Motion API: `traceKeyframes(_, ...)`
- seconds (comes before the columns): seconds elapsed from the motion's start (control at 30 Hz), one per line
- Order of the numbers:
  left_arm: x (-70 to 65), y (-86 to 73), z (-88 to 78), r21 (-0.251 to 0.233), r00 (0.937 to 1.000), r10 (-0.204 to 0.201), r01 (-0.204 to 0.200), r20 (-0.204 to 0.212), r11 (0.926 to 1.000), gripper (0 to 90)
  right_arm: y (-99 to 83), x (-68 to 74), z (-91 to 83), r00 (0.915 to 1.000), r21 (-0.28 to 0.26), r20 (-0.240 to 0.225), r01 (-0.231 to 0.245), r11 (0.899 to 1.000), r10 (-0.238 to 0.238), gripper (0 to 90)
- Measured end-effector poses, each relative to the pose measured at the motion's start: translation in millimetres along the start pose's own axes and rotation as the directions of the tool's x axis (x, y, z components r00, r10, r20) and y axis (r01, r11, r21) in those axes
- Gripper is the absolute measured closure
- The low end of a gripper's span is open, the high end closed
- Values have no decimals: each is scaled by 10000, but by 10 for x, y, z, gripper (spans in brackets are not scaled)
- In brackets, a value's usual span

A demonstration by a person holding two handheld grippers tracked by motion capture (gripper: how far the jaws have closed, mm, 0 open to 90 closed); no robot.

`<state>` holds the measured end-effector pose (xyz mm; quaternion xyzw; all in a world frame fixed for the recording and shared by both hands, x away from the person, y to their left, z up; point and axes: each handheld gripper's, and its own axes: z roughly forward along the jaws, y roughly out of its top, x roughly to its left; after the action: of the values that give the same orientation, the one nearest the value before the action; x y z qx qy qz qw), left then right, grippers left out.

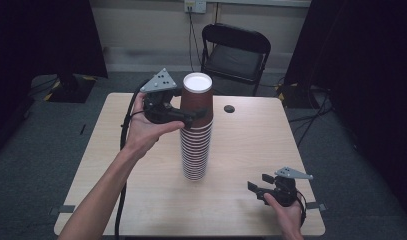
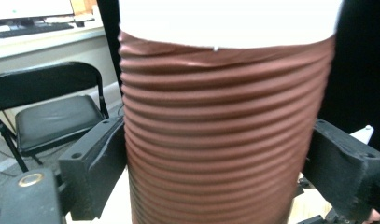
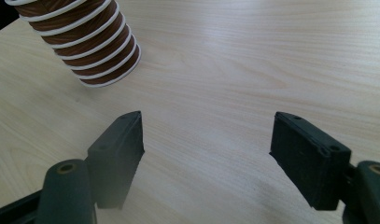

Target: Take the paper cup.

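A tall stack of upside-down brown ribbed paper cups point(image 1: 195, 150) stands in the middle of the light wooden table point(image 1: 251, 145). Its top cup point(image 1: 197, 97), white base up, sits a little raised on the stack. My left gripper point(image 1: 198, 113) reaches in from the left with its jaws on either side of that top cup point(image 2: 220, 121). In the left gripper view point(image 2: 215, 154) the pads stand at the cup's sides without squeezing it. My right gripper point(image 1: 259, 182) rests open near the table's front right. Its jaws point(image 3: 206, 140) hold nothing and the stack's foot point(image 3: 92, 51) lies ahead of them.
A black folding chair point(image 1: 234, 50) stands beyond the table's far edge. A small dark round spot point(image 1: 229, 108) lies on the table behind the stack. The left gripper's cable point(image 1: 123, 137) hangs over the table's left side. Dark curtains flank the room.
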<state>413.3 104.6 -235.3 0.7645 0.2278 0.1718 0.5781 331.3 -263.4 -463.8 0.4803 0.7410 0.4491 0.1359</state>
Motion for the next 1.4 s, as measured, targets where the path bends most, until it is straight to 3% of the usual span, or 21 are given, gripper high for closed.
traceKeyframes(0.07,3,-4,44,252,9999,160,-160,-10,9996,118,-1,-3,2,10000,-1,-21,-25,10000,25,258)
traceKeyframes(0.27,31,-19,147,513,9999,90,-95,98,9986,90,-10,-18,16,10000,66,-24,-85,9999,85,260)
traceKeyframes(0.4,55,-43,194,502,9993,-150,132,347,9987,85,-8,-13,13,10000,13,-20,-54,10000,54,260)
traceKeyframes(0.57,35,-68,223,578,9997,39,-53,231,9983,97,-10,-19,-5,9998,-76,72,-180,9998,180,264)
traceKeyframes(1.2,11,-86,212,309,10000,38,-41,71,9995,117,-15,-12,16,9998,12,-9,-197,9998,197,273)
traceKeyframes(1.37,5,-61,182,-51,10000,42,-42,-29,10000,120,-14,-11,11,9998,14,59,-187,9998,187,273)
traceKeyframes(1.4,-1,-36,159,-222,9998,-118,114,-162,9997,120,-16,-16,14,9998,14,38,-214,9998,214,273)
